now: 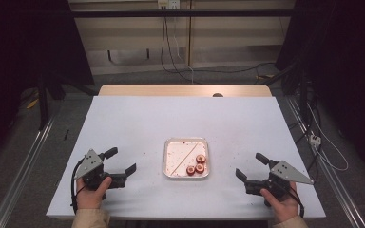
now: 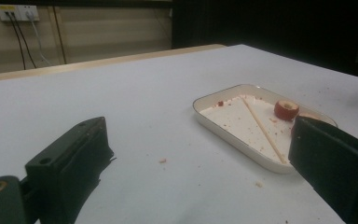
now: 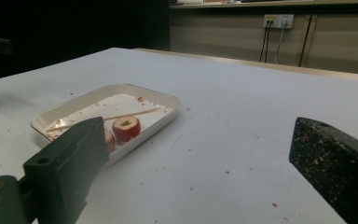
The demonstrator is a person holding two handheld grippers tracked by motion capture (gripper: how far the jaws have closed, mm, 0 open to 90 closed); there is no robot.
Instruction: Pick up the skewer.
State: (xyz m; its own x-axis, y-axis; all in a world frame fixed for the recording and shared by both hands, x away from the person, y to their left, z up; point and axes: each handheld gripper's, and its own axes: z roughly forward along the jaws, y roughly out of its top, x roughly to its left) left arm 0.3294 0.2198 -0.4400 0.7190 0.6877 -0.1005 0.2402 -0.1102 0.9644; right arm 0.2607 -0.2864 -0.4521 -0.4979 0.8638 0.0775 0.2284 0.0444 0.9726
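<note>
Both grippers (image 1: 122,160) (image 1: 248,166) wide-jawed, flanking tray (image 1: 186,142).

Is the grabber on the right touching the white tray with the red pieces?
Apart. In the high view, the right gripper sits open beside the tray, with bare white table plainly between its jaws and the tray's rim.

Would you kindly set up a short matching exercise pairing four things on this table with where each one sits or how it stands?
Things:
1. left hand-held gripper
2. right hand-held gripper
3. wooden skewer
4. red fruit pieces

Places or states:
A. lying diagonally across the tray
B. clustered in the tray's near right corner
C. open, to the right of the tray
D. open, to the left of the tray

Pairs: 1-D, 2-C, 3-A, 4-B
</note>
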